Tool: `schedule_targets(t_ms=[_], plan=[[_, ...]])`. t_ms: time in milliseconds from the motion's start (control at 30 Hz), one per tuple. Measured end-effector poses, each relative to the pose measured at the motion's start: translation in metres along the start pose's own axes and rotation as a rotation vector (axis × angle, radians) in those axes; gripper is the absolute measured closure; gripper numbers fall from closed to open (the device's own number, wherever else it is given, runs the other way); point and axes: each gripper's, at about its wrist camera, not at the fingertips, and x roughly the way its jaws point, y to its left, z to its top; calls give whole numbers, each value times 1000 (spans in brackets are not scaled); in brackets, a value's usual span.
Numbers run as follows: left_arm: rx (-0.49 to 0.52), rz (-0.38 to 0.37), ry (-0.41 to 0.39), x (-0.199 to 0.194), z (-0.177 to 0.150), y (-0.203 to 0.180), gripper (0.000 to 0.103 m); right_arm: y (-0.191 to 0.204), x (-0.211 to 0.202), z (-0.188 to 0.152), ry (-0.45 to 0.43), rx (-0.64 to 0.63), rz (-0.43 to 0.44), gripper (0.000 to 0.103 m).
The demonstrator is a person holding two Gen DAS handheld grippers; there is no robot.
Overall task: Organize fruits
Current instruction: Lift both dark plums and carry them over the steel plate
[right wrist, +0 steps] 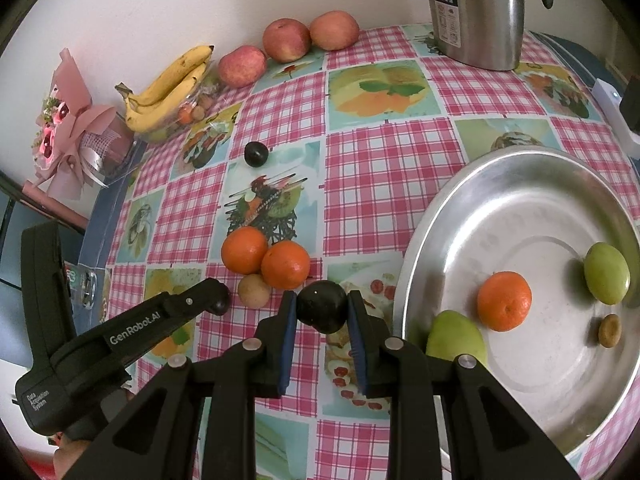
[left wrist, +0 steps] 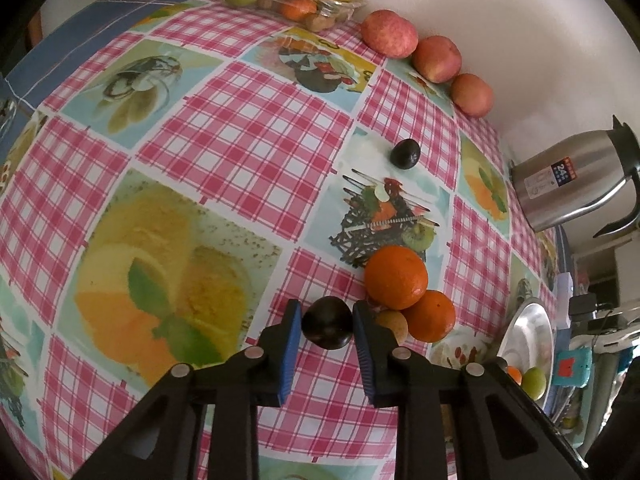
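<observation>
A: Plums are round and smooth. The left claw (left wrist: 327,326) is closed on one dark plum (left wrist: 327,328), low over the table (left wrist: 248,140); the right claw (right wrist: 322,308) is closed on another plum (right wrist: 322,306), beside the metal tray (right wrist: 520,184). Either may slip out.

B: Two oranges (left wrist: 396,276) and a small yellow fruit (left wrist: 394,322) lie just beside the left claw, so I think a swing can knock them. A third plum (left wrist: 405,153) waits farther back, well apart.

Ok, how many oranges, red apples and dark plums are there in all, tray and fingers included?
Round oranges: 3
Red round apples: 3
Dark purple round plums: 3
Total: 9
</observation>
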Motion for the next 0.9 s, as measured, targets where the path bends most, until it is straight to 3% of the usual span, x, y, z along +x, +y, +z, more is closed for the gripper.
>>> schedule_targets(t_ms=[333, 900], plan=[[-51, -33, -20, -10, 4, 4, 75, 0, 0, 0, 0, -1, 3, 77], [-16, -87, -116, -49, 4, -16, 75, -6, -17, 3, -45, 16, 12, 77]])
